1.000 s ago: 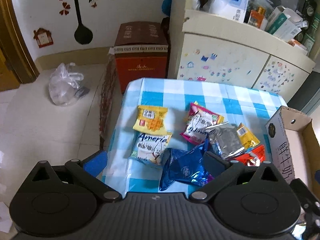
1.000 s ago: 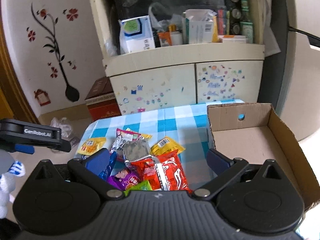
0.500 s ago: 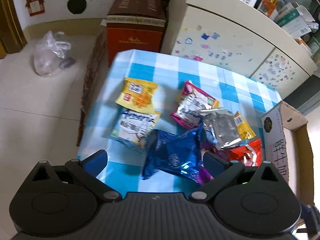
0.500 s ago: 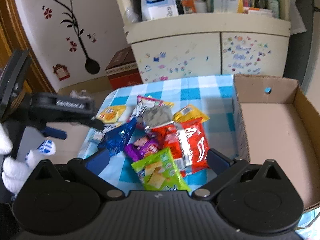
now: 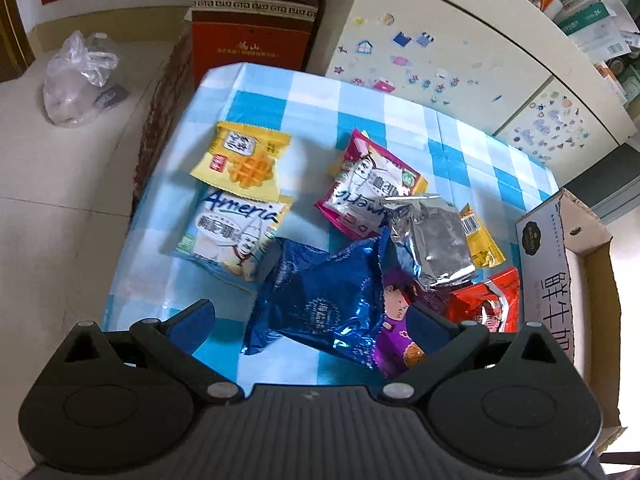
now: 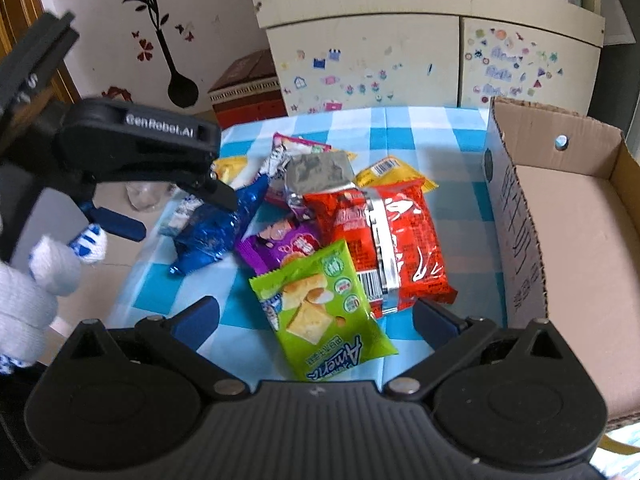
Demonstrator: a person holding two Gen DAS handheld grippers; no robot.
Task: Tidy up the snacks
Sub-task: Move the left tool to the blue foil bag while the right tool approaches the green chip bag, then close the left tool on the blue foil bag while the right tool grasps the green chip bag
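Several snack packets lie on a blue-checked table (image 5: 360, 100). My left gripper (image 5: 308, 320) is open, its jaws either side of a shiny blue packet (image 5: 320, 300); it also shows in the right wrist view (image 6: 208, 236). Beyond lie a white Ameria packet (image 5: 232, 232), a yellow waffle packet (image 5: 240, 160), a pink packet (image 5: 368, 196) and a silver packet (image 5: 432, 236). My right gripper (image 6: 316, 320) is open over a green Ameria packet (image 6: 320, 312), beside red packets (image 6: 388, 240) and a purple packet (image 6: 280, 244). An open cardboard box (image 6: 580, 240) stands at the right, empty.
A cream cabinet (image 6: 432, 52) with stickers stands behind the table. A brown carton (image 5: 252, 12) and a plastic bag (image 5: 76, 76) sit on the floor at the left. The left gripper's body (image 6: 132, 148) hangs over the table's left side in the right wrist view.
Both grippers have come down and closer to the packets. The left now straddles the blue packet; the green packet has come into the right wrist view.
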